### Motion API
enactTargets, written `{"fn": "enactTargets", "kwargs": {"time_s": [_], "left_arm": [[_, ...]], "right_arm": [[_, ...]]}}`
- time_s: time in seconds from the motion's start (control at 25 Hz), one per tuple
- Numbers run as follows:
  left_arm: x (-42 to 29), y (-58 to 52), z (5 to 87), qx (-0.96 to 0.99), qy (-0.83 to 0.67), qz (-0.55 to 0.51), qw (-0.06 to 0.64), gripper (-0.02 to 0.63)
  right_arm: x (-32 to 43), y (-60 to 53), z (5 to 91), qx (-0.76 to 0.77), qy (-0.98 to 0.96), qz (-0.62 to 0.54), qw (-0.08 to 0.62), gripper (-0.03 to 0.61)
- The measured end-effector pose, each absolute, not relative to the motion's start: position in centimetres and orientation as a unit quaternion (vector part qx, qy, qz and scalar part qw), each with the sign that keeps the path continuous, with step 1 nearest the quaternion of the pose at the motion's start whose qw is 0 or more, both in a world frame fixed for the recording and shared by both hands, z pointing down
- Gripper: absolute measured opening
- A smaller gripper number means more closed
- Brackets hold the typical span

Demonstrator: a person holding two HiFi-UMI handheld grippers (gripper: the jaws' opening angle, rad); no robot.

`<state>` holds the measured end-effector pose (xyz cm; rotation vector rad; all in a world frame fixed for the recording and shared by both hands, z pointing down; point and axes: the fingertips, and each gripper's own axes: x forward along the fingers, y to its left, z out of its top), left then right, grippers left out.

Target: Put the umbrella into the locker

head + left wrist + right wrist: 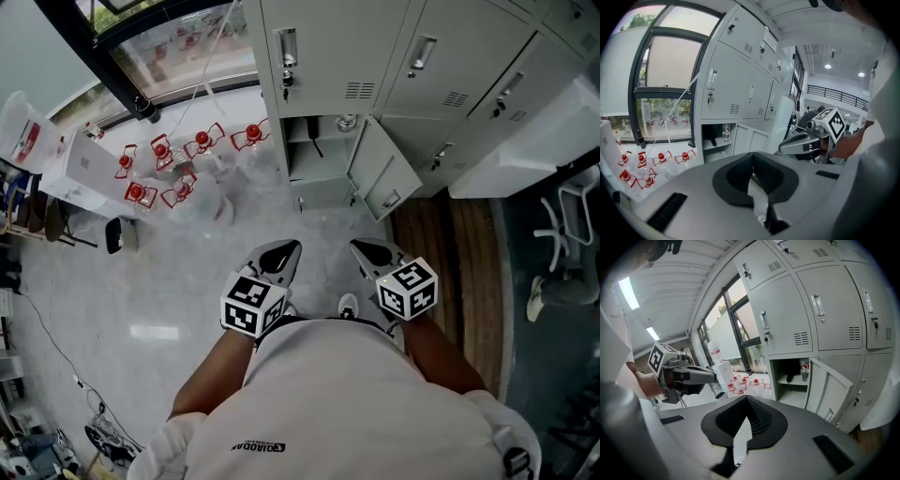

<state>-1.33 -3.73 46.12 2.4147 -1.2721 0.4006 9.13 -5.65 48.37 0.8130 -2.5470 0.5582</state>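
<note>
Umbrella (316,142): I read it as the dark bundle lying on the upper shelf of the open locker (323,183), just beside a clear bottle (347,122); the locker door (382,173) stands swung out to the right. Left gripper (281,255): jaws closed, pads meeting at the tip, nothing between them; right gripper (371,251): jaws likewise closed and empty; both hover side by side above the floor (187,281) in front of the locker, well apart from the umbrella, touching nothing.
</note>
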Motion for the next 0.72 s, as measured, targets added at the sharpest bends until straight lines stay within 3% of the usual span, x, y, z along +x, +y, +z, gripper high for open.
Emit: {"fn": "enactTargets", "kwargs": {"time_s": [0.72], "left_arm": [[-1.12, -4.18, 45.71, 0.858, -0.459, 0.135, 0.187, 0.015]], "right_arm": [[9.56, -5.58, 48.57, 0.295, -0.912, 0.203, 0.2, 0.04]]}}
